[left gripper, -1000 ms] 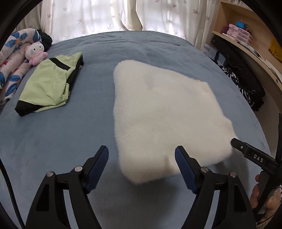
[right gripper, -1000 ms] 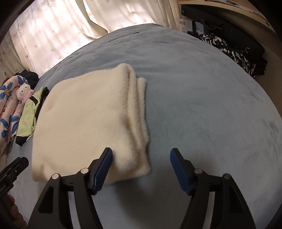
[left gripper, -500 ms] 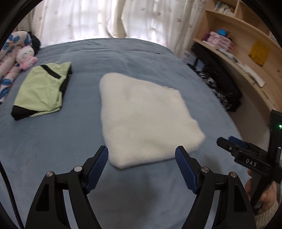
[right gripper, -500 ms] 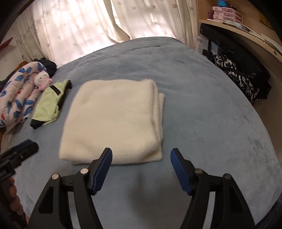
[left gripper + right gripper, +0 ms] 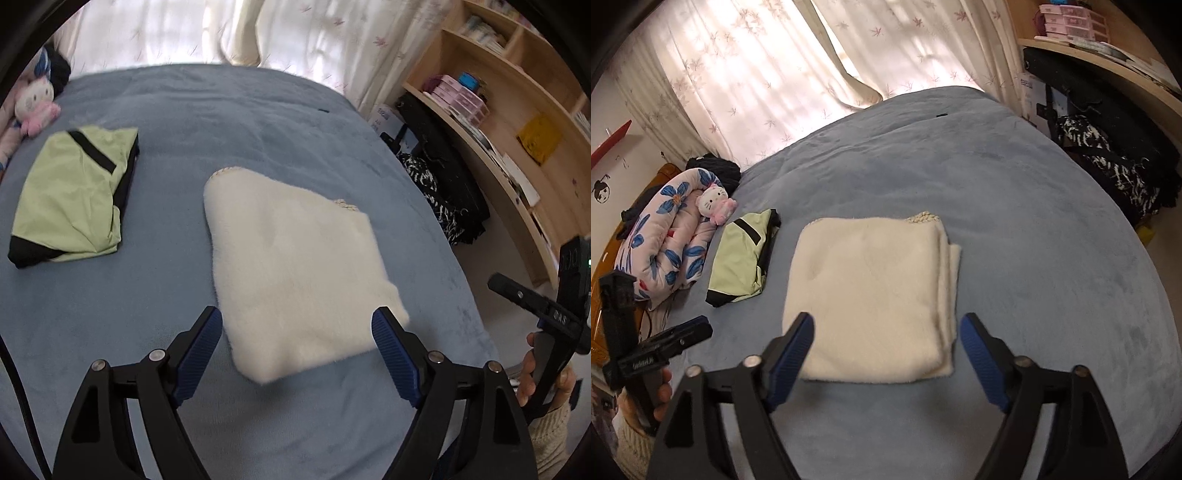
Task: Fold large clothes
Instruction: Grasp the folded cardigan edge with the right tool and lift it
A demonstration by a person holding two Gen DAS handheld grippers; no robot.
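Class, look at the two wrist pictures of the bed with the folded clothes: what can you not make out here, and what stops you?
- Cream fleece: what garment it is; folded, in both views.
- Green garment: same; folded, its far side hidden in the right wrist view.
- Books on the shelf: titles too small and blurred, left wrist view.
- Box by the bed: lettering too small, right wrist view.
- Person: only a hand shows, cut off by the left wrist view's edge.
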